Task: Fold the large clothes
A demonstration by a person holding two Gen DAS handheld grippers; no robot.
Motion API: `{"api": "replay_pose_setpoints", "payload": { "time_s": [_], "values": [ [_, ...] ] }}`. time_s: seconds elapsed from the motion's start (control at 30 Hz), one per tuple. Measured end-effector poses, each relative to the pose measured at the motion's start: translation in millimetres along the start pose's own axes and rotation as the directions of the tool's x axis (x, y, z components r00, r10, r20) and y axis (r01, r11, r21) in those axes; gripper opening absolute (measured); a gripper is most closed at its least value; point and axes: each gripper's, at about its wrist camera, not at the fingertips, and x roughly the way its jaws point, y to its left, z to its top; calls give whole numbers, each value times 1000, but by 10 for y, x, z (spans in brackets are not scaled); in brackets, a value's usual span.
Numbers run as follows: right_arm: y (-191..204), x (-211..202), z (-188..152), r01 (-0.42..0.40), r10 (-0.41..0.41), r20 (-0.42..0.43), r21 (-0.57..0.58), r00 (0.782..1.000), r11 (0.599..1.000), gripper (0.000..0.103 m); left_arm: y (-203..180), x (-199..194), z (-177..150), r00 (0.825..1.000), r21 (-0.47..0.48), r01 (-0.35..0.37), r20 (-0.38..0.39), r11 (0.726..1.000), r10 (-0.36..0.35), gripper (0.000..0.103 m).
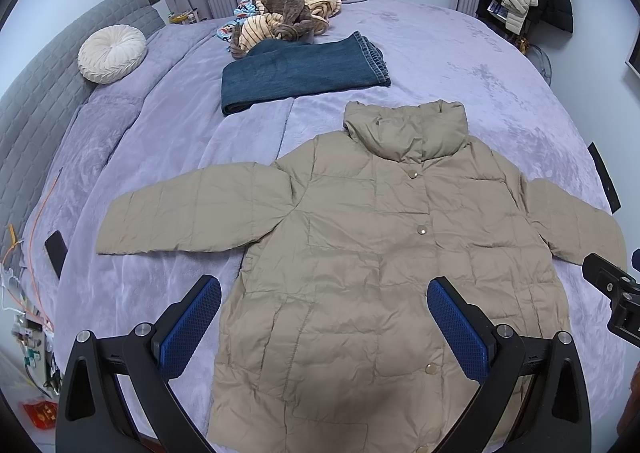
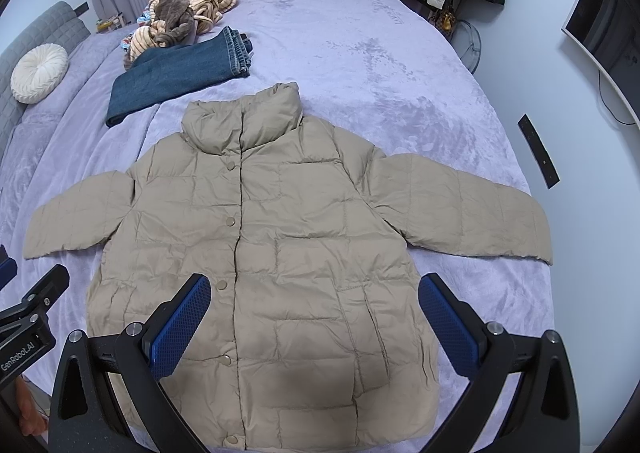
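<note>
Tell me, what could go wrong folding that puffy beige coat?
The puffer jacket is slick and thick, so a folded sleeve may spring back open. Both tongs, left and right, hang open above it, holding nothing. The folded jeans lie just past the collar and could get nudged.

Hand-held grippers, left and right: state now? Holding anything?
Left hand-held gripper: open, empty, above the beige quilted puffer jacket.
Right hand-held gripper: open, empty, above the same jacket.
</note>
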Motion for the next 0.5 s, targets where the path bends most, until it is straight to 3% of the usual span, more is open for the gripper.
{"api": "replay_pose_setpoints", "payload": {
  "time_s": [0.5],
  "values": [
    [7,12,5,1,-1,-1,0,1000,1000,103,59,34,-17,1000,-5,1,-6,1000,-1,103]
  ]
}}
